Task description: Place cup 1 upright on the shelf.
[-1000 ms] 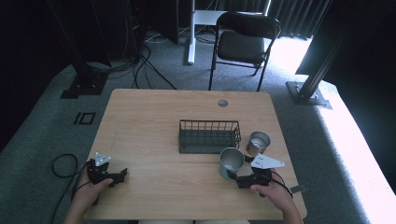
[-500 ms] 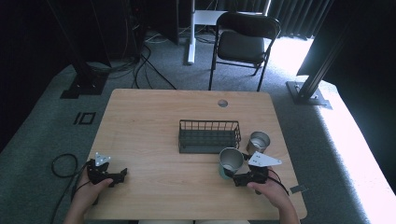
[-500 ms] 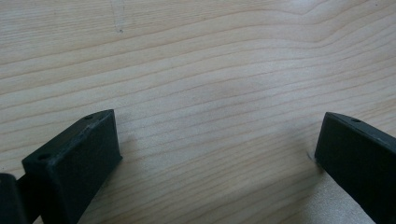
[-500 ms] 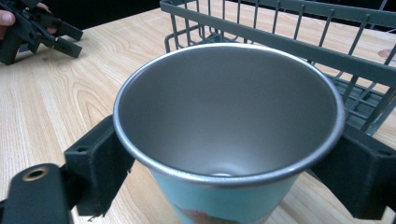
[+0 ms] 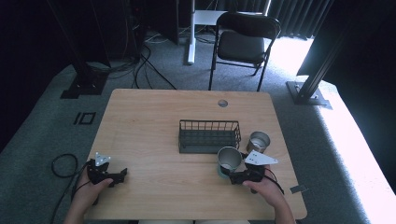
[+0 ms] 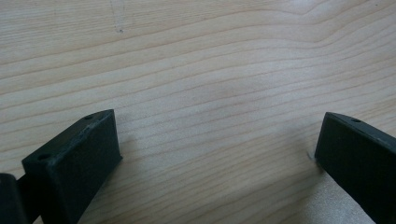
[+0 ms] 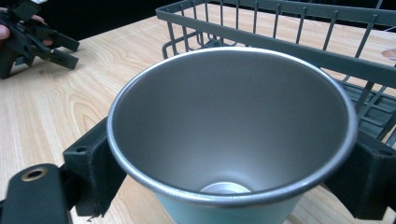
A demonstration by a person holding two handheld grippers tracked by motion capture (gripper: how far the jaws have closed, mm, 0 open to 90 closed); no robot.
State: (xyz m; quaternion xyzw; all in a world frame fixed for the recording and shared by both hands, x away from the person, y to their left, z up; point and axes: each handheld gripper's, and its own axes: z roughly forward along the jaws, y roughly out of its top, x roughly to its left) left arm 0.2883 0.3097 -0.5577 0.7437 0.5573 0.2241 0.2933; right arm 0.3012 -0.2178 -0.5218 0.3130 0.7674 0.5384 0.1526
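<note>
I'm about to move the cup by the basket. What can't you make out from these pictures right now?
- Right gripper contact: in the right gripper view the cup hides the jaw faces, so whether they clamp it is unclear.
- Second cup: too small in the high view to see inside.
- Left gripper: its view is cut off at the bare table.
- Basket floor: blurred behind its wires.

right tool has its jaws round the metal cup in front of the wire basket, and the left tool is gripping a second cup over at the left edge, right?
Not quite. The left tool grips nothing: the left gripper view shows its jaws apart over bare table. The second cup stands right of the wire basket. The right tool does have its jaws around the metal cup.
</note>
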